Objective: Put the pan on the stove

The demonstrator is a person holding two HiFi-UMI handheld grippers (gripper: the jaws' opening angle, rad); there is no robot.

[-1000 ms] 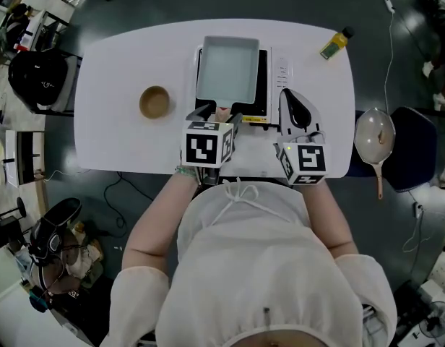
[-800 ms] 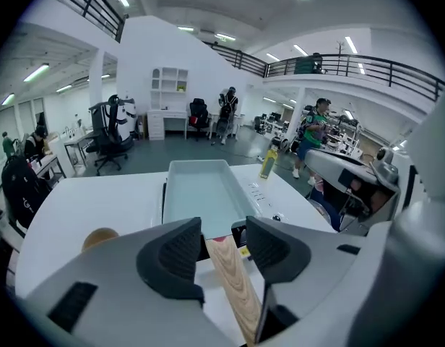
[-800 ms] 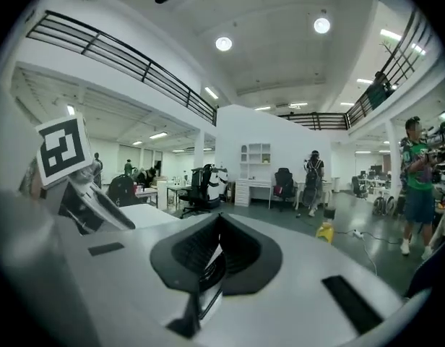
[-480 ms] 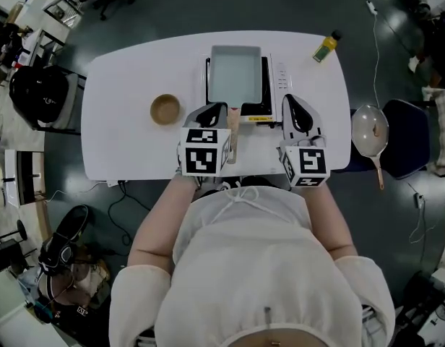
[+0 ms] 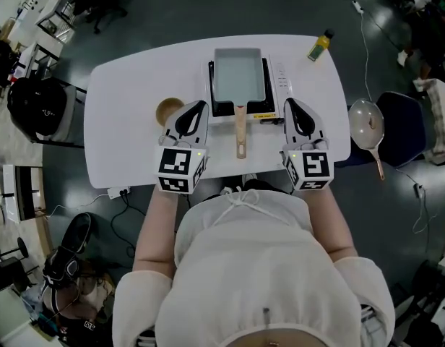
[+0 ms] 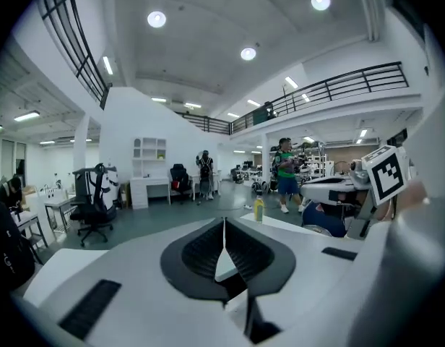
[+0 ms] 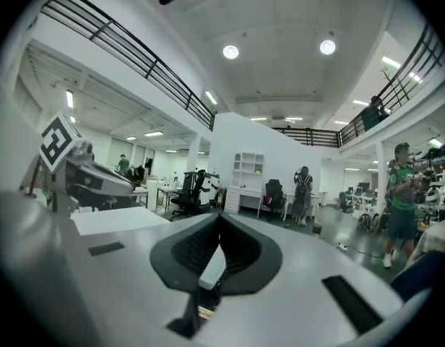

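A pale rectangular pan (image 5: pixel 238 74) sits on the black portable stove (image 5: pixel 269 87) at the table's far middle. Its wooden handle (image 5: pixel 240 131) points back toward me. My left gripper (image 5: pixel 199 107) hovers just left of the handle, shut and empty, clear of the pan. On the other side of the handle my right gripper (image 5: pixel 290 104) is also shut with nothing in it. In the left gripper view the jaws (image 6: pixel 224 226) meet in a thin line. The right gripper view shows its jaws (image 7: pixel 220 223) closed together too.
A small wooden bowl (image 5: pixel 167 110) stands beside the left gripper's tip. A yellow bottle (image 5: pixel 320 45) is at the table's far right corner. A round pan (image 5: pixel 367 125) lies on a chair off the table's right edge. A power strip (image 5: pixel 118 191) hangs at the near left edge.
My left gripper was open at the pan's handle. It has come off the handle, moved left toward the bowl and shut. The right gripper has barely moved.
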